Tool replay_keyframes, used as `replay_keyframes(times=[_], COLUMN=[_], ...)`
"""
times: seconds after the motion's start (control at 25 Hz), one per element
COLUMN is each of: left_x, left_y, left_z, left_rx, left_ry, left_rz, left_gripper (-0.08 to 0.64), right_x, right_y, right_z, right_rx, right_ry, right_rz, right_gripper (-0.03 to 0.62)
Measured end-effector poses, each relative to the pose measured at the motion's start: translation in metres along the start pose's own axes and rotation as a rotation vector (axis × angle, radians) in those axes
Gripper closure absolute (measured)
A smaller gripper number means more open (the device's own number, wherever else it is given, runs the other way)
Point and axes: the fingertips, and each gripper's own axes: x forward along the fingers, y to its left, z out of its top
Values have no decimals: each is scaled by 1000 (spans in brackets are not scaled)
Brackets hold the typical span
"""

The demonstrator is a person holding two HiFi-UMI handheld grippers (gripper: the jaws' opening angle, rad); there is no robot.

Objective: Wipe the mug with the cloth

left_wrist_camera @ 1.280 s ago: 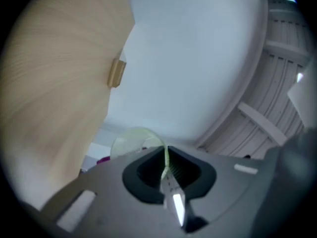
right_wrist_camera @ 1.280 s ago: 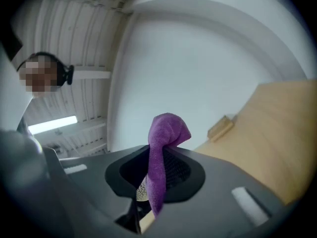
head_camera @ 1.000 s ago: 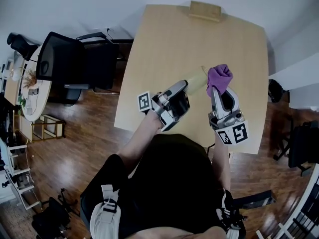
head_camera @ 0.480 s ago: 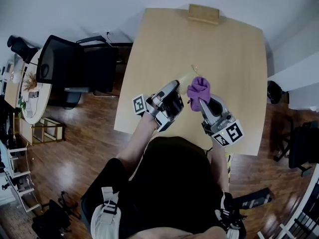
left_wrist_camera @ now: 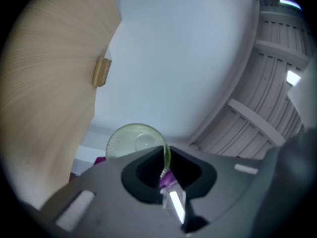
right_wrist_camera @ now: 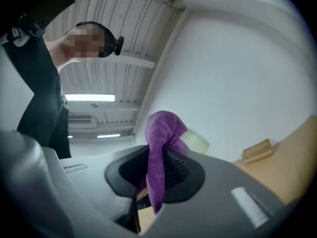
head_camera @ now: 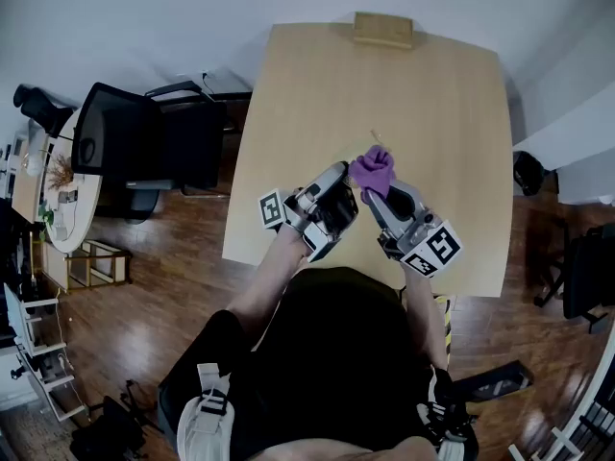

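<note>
A pale green translucent mug is lifted off the table, and my left gripper pinches its rim. Those jaws are opening slightly, with the rim still between the pads. From the head view the mug is mostly hidden behind the purple cloth. My right gripper is shut on the cloth, whose bunched top sticks out past the jaws and touches the mug. The two grippers meet tip to tip above the table's near half, the left gripper on the left.
A small wooden block lies at the table's far edge. A black office chair stands left of the table. The person's body is close to the near edge.
My right gripper has swung left and nearer with the cloth, bringing it from beside the mug onto it. The left gripper and mug shifted slightly.
</note>
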Motion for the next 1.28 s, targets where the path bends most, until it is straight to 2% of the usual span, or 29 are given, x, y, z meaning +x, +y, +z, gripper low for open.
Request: replay_keyframes(times=[0.08, 0.16, 0.2, 0.28, 0.36, 0.44, 0.48, 0.56, 0.72, 0.88, 0.92, 0.96, 1.0, 1.08, 1.16, 1.2, 1.28], left_x=[-2, -6, -8, -11, -10, -8, -7, -4, 0, 2, 2, 2, 1, -2, -4, -4, -3], left_y=[-5, -10, -13, -19, -25, -28, -27, -26, -29, -37, -40, -42, -44, -46, -44, -42, -39], left_z=[8, 15, 18, 22, 18, 11, 7, -1, -10, -4, -3, -2, -2, -2, -2, -3, -8], left_rx=[22, 32, 30, 26, 37, 58, 68, 79, 89, 167, 181, 192, 204, 225, 237, 239, 237], left_ry=[-8, -15, -22, -35, -29, -9, 3, 32, 47, 79, 89, 96, 98, 97, 97, 97, 103], left_rz=[-3, -18, -36, -83, -127, -154, -161, -174, -220, -223, -226, -232, -238, -240, -236, -236, -240], left_gripper=[515, 518, 518, 520, 520, 520, 520, 520, 518, 517, 520, 520, 520, 520, 520, 520, 520], right_x=[4, -1, -7, -23, -41, -49, -47, -32, -10, 0, 0, -2, -7, -18, -27, -28, -22], right_y=[18, 12, -2, -39, -69, -79, -77, -67, -44, -28, -31, -37, -43, -54, -55, -52, -40], right_z=[-29, -32, -23, 7, 39, 62, 68, 66, 20, -40, -51, -54, -49, -13, 32, 48, 57], right_rx=[12, 81, 141, 299, 489, 657, 716, 781, 847, 774, 763, 768, 781, 782, 751, 736, 715], right_ry=[100, 88, 35, -135, -337, -488, -524, -522, -397, -86, -30, -22, -60, -223, -400, -456, -460], right_rz=[73, 52, 5, -101, -139, -105, -76, -27, -32, -121, -158, -183, -191, -170, -111, -72, 4], right_gripper=[534, 534, 534, 532, 534, 534, 534, 534, 534, 534, 534, 532, 534, 534, 534, 534, 534])
